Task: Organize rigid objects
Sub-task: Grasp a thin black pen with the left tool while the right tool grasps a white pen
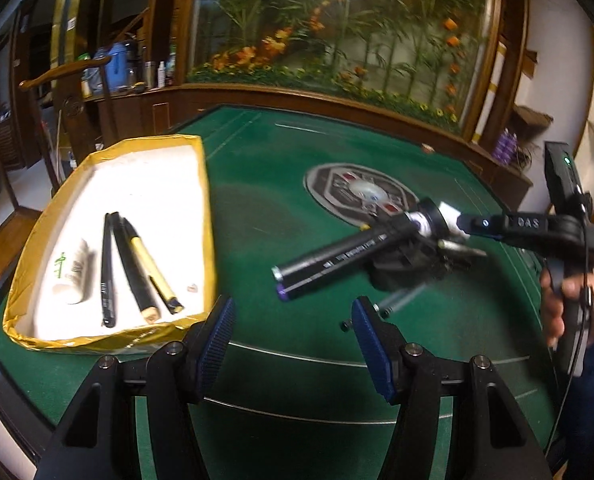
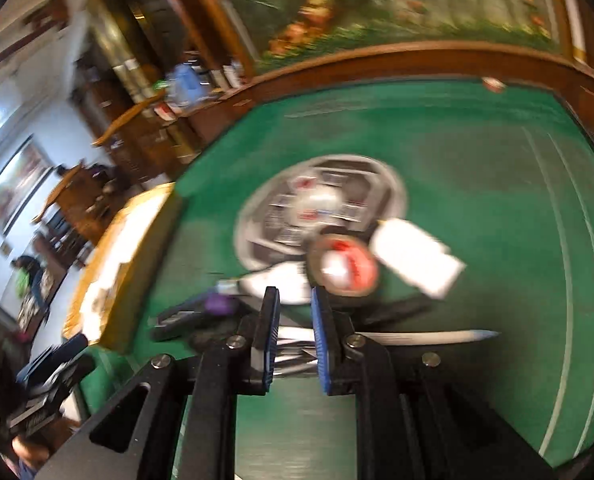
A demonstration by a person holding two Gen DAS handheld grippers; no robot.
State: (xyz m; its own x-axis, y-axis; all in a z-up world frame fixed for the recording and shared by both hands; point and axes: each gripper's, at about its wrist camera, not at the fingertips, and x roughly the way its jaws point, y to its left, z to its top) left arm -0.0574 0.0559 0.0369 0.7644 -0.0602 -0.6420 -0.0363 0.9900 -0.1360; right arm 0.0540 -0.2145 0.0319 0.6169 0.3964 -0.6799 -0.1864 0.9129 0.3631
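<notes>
At the bottom of the left wrist view the left gripper [image 1: 293, 312] is seen w/ jaws spread wide and nothing between the blue pads [image 1: 217, 332]; no object is touched by it. Just beyond, at lower left of the frame, a yellow-rimmed tray [image 1: 109, 340] is set on the green table [image 1: 281, 184], and the sorted items are already laid in it: a white tube [image 1: 73, 276], a thin black pen [image 1: 107, 272], a thicker black marker [image 1: 133, 268] and a yellow-and-black pen [image 1: 153, 272], side by side. So part of the job is judged done. What is left sits mid-frame right: a loose pile incl. two black markers [image 1: 337, 256], one w/ a purple end, plus smaller bits too blurred to name, near the round emblem [image 1: 361, 196] at table centre. The right gripper [image 1: 463, 226] is seen above that pile, held by a hand [image 1: 577, 300] at the right edge. In the right wrist view, which is motion-blurred, its pads [image 2: 323, 344] are seen nearly together w/ a narrow gap, and nothing is visibly pinched between them; silvery and black sticks lie under and beyond the tips, w/ a round red-and-white thing [image 2: 343, 264] and a white card-like piece [image 2: 417, 256] farther up. Whether the tips touch the pile can't be told. The tray appears there at mid left.
</notes>
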